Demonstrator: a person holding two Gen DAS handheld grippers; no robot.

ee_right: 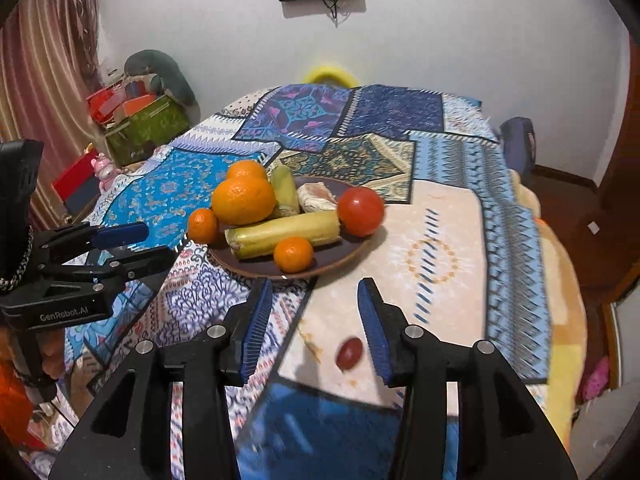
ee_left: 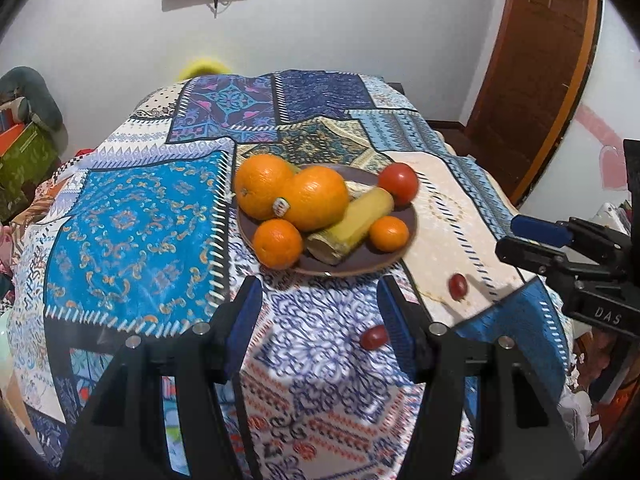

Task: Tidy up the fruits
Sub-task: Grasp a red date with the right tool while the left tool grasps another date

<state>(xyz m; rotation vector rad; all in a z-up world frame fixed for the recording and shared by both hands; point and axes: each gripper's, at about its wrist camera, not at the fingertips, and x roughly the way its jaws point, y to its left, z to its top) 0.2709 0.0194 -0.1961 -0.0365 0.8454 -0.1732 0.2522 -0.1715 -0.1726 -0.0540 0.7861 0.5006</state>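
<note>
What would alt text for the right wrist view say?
A brown plate piled with oranges, corn, and a tomato sits on a patchwork cloth. Nearer, the open right claw frames a loose red grape.

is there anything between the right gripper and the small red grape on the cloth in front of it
Nothing visible. The right gripper is open and empty, and the grape lies alone on bare tablecloth just below its jaws. The plate of fruit sits farther back.

wall (ee_left: pixel 360 40): pale | door (ee_left: pixel 532 60): brown wood | curtain (ee_right: pixel 44 60): striped pink | tablecloth (ee_left: pixel 132 220): patchwork blue
</note>
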